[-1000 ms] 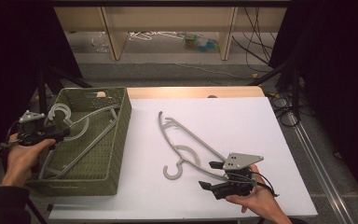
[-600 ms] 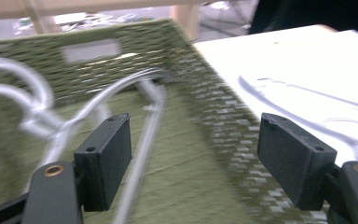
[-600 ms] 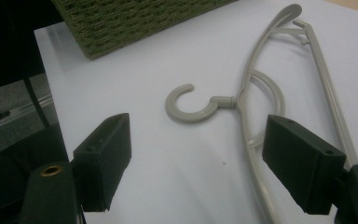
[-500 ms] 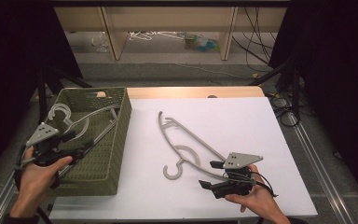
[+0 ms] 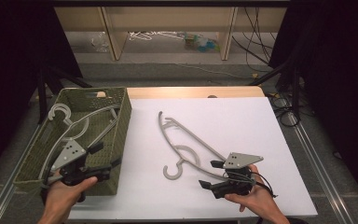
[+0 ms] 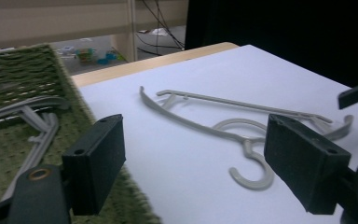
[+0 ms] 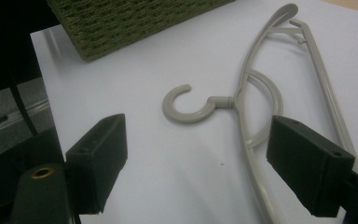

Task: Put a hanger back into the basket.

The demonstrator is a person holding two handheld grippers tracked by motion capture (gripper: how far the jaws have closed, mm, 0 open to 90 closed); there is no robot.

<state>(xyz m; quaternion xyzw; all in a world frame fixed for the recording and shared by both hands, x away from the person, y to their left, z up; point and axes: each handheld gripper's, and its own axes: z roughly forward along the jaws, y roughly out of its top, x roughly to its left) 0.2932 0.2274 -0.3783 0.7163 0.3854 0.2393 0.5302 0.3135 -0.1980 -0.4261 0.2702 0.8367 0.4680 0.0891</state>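
Flat on the white table [image 5: 261, 121], grey hanger [image 5: 186, 147] with long axis running diagonally away, hook end nearest right gripper [image 5: 216, 175], jaws spread and empty; left gripper [image 5: 107, 156], jaws just widened, empty, farther off over the basket [image 5: 121, 121].

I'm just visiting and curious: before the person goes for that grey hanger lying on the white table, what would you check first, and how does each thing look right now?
1. Left gripper empty: ok; its fingers have just been opening and nothing sits between them.
2. Right gripper open: ok; its fingers have just been opening and stand wide apart, with only table between them.
3. Hanger on the table lies flat and free: ok; no gripper touches it.
4. Its hook is reachable: ok; it lies just ahead of the right gripper.
5. Room in the green basket: cannot tell; another hanger in the basket already lies there.
6. Hanger clear of the table edge: ok.
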